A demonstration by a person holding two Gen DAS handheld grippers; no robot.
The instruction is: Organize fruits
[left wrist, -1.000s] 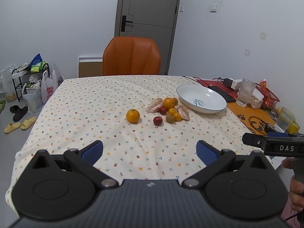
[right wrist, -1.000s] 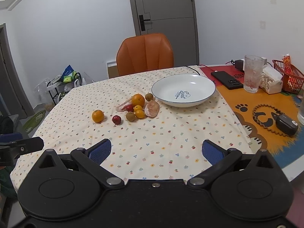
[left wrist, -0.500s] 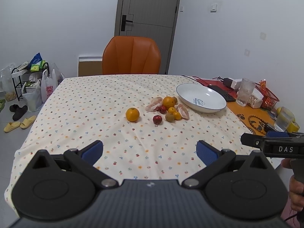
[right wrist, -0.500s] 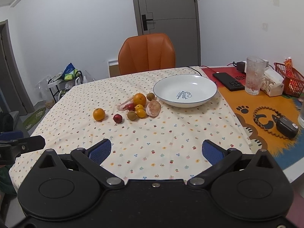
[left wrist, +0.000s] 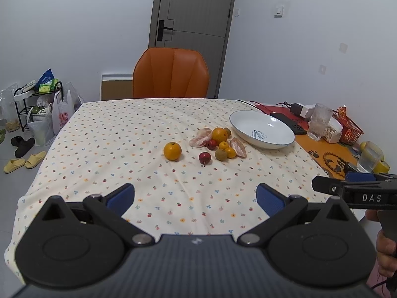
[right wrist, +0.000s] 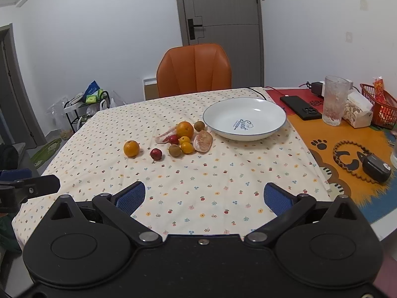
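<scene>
Fruits: clustered mid-frame, beside the empty plate meant for them.
My grippers: left gripper and right gripper both spread wide, holding nothing.

Left wrist view from the table's near edge, facing the chair, right wrist view beside it, further right, both sharing fruit, plate, door.

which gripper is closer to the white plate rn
Right, as far as the views show. The right gripper faces the white plate almost straight ahead. The left gripper sits further left, so the plate lies ahead and off to its right.
</scene>
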